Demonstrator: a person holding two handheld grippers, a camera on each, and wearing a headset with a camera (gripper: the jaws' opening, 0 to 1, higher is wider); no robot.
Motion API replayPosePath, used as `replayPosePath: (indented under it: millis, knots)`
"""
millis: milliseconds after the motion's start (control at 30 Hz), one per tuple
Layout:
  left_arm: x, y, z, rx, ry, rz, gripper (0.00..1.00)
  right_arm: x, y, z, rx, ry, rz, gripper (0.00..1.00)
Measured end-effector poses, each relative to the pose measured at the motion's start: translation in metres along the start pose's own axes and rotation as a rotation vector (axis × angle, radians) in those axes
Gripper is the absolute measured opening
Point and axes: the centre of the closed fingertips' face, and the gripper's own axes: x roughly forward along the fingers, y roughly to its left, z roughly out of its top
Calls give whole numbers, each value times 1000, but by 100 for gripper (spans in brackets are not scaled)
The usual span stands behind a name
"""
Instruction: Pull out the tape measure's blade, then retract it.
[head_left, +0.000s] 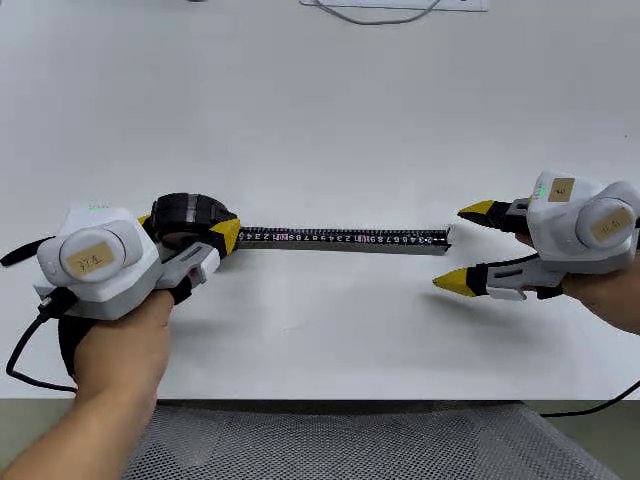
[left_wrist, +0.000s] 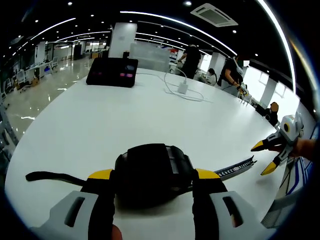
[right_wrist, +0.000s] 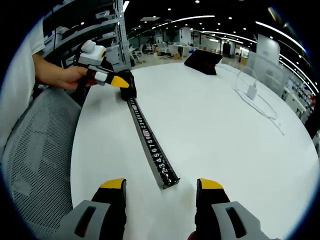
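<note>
1. The black round-cased tape measure (head_left: 188, 213) sits on the white table (head_left: 320, 100) at the person's left, near the front edge.
2. Its black blade with pale numerals (head_left: 345, 237) is drawn out and lies along the tabletop, running from the case towards the right.
3. The blade's free end (right_wrist: 170, 182) rests on the table at the mouth of the right gripper (head_left: 464, 247), level with the two yellow fingertips (right_wrist: 113, 184) and touching neither.
4. The right gripper is released: its jaws stand wide apart and grasp nothing.
5. The left gripper (left_wrist: 154, 176) is clamped on the tape measure's case, with one yellow-tipped jaw pressed to each side of it.
6. A black strap (left_wrist: 50, 176) trails from the case across the table on the far side from the blade.
7. A black cable (head_left: 22, 350) loops from the left gripper past the table edge.
8. Farther back on the table, the left gripper view shows a dark flat slab (left_wrist: 112, 72) and a white charger with its cord (left_wrist: 183, 88).
9. A grey mesh chair (right_wrist: 40, 150) stands at the near edge of the table.
</note>
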Motion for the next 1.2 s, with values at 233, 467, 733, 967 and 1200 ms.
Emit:
replayPosePath:
  millis: [233,467,733,967,1200]
  knots:
    - [0,0,-1,-3,7,0,58,5,-7,-2,-56,42,37,44]
    - [1,0,-1,-4,5,-1,58,11,-7,-8,-105,96,75,34]
    - [1,0,-2,-3,6,0,58,15,-6,-10,-138,121,105,25]
    - [1,0,-2,-5,9,1,58,16,-7,-10,-160,128,118,19]
    - [2,0,-2,-4,11,2,58,18,-7,-11,-254,161,133,12]
